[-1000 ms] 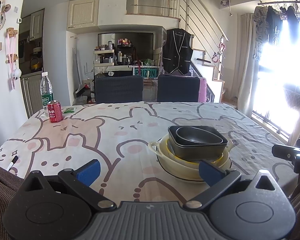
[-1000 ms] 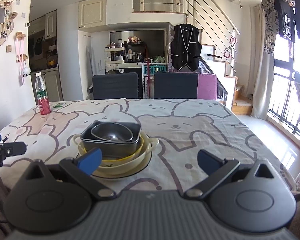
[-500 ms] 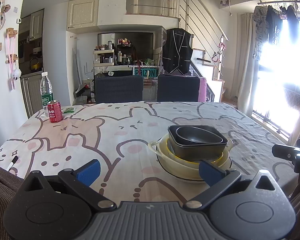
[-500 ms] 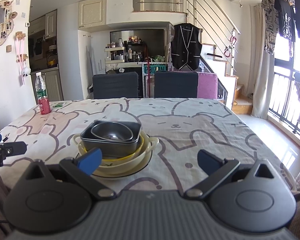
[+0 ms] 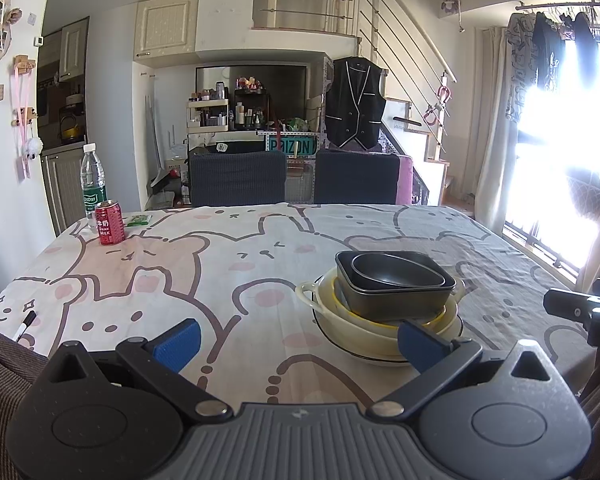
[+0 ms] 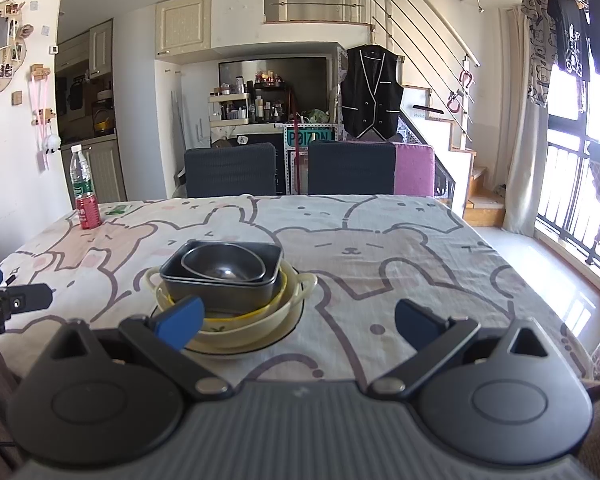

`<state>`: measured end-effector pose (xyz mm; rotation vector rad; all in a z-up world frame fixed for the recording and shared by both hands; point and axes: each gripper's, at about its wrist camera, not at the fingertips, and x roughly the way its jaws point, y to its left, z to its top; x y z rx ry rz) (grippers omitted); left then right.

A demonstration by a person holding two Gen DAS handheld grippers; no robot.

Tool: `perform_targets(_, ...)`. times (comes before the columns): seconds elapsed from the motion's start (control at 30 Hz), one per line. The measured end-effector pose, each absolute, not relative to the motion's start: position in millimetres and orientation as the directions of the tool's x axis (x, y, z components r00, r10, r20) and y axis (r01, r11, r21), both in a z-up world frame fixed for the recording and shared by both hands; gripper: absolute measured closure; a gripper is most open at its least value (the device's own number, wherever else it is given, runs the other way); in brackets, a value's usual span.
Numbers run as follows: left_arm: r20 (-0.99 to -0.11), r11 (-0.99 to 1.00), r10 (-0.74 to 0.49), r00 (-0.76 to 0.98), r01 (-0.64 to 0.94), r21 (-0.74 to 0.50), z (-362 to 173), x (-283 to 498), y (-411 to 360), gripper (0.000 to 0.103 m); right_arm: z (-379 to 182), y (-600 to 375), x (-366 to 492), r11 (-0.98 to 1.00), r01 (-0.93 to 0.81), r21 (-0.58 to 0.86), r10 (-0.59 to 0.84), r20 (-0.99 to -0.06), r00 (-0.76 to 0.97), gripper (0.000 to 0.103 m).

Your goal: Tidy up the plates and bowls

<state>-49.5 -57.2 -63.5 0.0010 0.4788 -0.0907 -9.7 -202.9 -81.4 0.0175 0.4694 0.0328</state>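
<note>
Nested stack of dishes [image 5: 388, 304] on the bear-print tablecloth [image 5: 220, 264], toward the near edge: small dark oval bowl [image 5: 396, 274] inside a dark rectangular pan [image 6: 220, 276], that inside a yellow-rimmed bowl, then a cream two-handled bowl [image 6: 236, 320], all on a black-rimmed plate [image 5: 364, 356]. Long axis of the pan roughly across the table, left to right. Between the two grippers, just ahead of both — forward and to the right of the left gripper [image 5: 296, 338], forward and to the left of the right gripper [image 6: 296, 320]. Neither clearly nearer. Both spread wide, blue pads apart, nothing held. Likely next: lifting the top bowl out, with an inward reach from either side. Well apart at the far left corner — red drink can [image 5: 109, 228] and water bottle [image 5: 93, 184].
</note>
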Motion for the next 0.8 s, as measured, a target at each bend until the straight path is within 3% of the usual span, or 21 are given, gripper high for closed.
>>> perform_targets(0.8,-0.459,0.996,-0.091,0.884,0.093,-0.020,-62.6,-49.5,-58.9,0.000,-81.3,-203.1,-10.0,0.999,-0.027,0.026,0.036,-0.453,0.891,0.000)
